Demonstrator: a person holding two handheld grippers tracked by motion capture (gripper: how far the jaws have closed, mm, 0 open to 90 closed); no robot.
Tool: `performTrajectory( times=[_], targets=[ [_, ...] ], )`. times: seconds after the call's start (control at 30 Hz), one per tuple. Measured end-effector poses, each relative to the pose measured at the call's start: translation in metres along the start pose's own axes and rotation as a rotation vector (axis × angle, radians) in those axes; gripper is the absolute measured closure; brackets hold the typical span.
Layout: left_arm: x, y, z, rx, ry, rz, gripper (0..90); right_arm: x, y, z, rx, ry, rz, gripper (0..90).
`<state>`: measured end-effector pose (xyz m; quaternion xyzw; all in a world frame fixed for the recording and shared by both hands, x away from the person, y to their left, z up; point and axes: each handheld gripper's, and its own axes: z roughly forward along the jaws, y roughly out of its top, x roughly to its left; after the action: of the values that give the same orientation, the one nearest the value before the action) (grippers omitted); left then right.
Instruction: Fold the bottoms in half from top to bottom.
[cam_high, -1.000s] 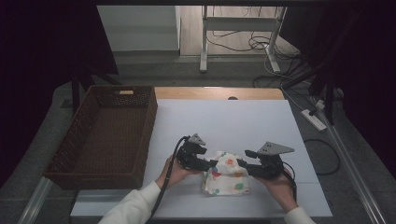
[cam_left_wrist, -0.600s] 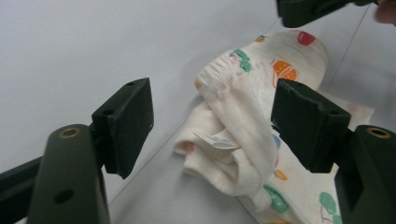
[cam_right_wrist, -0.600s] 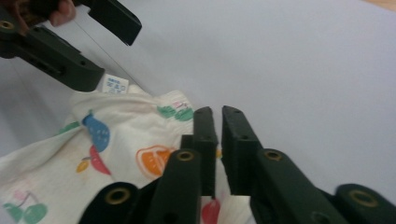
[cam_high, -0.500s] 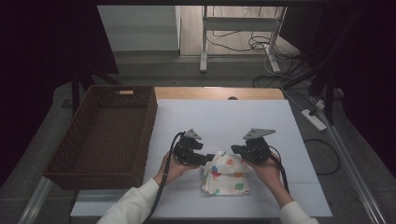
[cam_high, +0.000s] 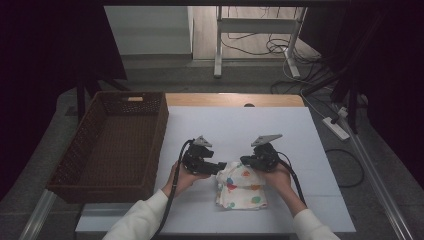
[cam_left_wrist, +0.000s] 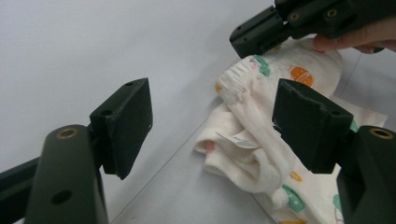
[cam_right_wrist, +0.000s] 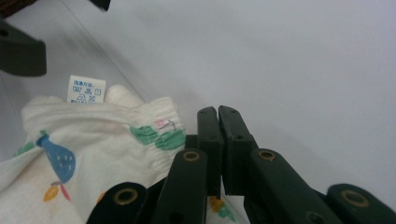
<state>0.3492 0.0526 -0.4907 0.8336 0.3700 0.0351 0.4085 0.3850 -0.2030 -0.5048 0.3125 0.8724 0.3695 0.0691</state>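
A folded cream garment (cam_high: 242, 187) printed with coloured fruit lies near the front edge of the tabletop (cam_high: 280, 125), about midway along it. The left gripper (cam_high: 220, 168) sits at the garment's upper left corner, jaws wide apart, with the bunched waistband just beyond its pads, untouched. The right gripper (cam_high: 245, 161) rests at the garment's far edge, jaws pressed together with no cloth between them. A brown wicker basket (cam_high: 75, 155) stands along the left edge.

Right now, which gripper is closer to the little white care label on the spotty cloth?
Left. The left gripper has its open jaws either side of the small white care label on the white cloth with coloured spots. The right gripper, jaws shut, sits at the cloth's elastic edge, farther off.
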Motion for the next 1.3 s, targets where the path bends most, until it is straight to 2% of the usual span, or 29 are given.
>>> performTrajectory(
  times=[0.27, 0.43, 0.77, 0.87, 1.1, 1.3],
  targets=[
    [0.002, 0.000, -0.004, -0.009, 0.004, -0.004, 27.8, 0.008, -0.003, -0.001, 0.013, 0.032, -0.023, 87.2],
    [0.003, 0.000, -0.005, -0.011, 0.004, -0.010, 27.8, 0.014, -0.006, -0.010, 0.002, 0.047, -0.031, 87.2],
    [0.004, 0.000, -0.005, -0.011, 0.008, -0.010, 27.3, 0.032, -0.015, -0.031, -0.026, 0.068, -0.077, 87.1],
    [0.004, 0.000, -0.006, -0.011, 0.008, -0.012, 27.3, 0.039, -0.018, -0.037, -0.027, 0.079, -0.097, 87.1],
    [0.006, 0.000, -0.008, -0.019, 0.007, -0.021, 27.3, 0.052, -0.025, -0.048, -0.033, 0.103, -0.115, 87.1],
    [0.006, 0.000, -0.009, -0.020, 0.010, -0.019, 27.3, 0.065, -0.036, -0.056, -0.016, 0.116, -0.121, 86.1]
  ],
)
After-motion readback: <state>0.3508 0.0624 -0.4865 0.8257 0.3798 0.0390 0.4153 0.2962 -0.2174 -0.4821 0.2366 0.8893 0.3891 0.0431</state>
